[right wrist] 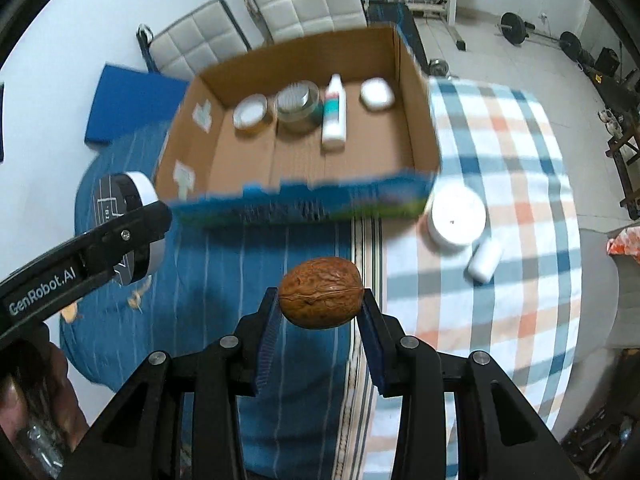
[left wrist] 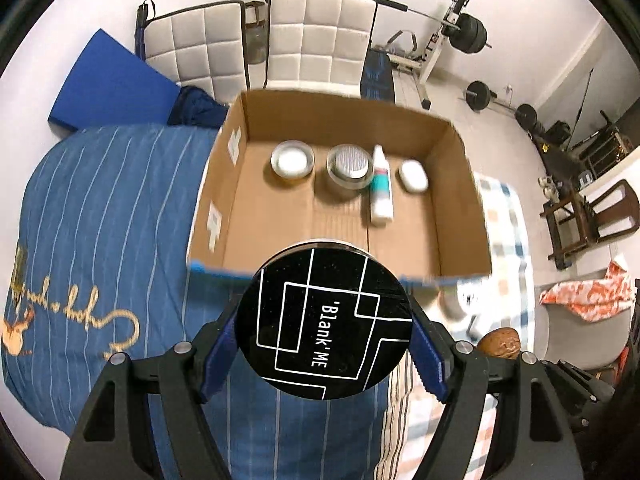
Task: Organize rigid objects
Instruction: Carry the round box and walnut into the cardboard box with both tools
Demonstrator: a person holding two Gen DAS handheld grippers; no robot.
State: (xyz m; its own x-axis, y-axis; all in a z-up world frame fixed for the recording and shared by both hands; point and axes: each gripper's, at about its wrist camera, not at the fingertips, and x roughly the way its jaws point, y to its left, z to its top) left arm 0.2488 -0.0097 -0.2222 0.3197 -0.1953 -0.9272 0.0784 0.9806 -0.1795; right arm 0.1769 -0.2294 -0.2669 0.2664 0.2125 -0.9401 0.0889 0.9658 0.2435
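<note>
Blurring box (right wrist: pixel 304 204) edge beyond gripped walnut (right wrist: pixel 321 292).

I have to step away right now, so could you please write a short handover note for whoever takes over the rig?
Left claw: shut on the black round tin, held just short of the cardboard box.
Right claw: shut on the walnut, held above the bedding, near the box's front edge.
Done: four things lie in a row in the box: white-lidded jar, glass jar, white bottle lying flat, white oval case.
Left: place the tin and walnut in the box, then fetch the white tub and small white bottle from the checked cloth.
</note>
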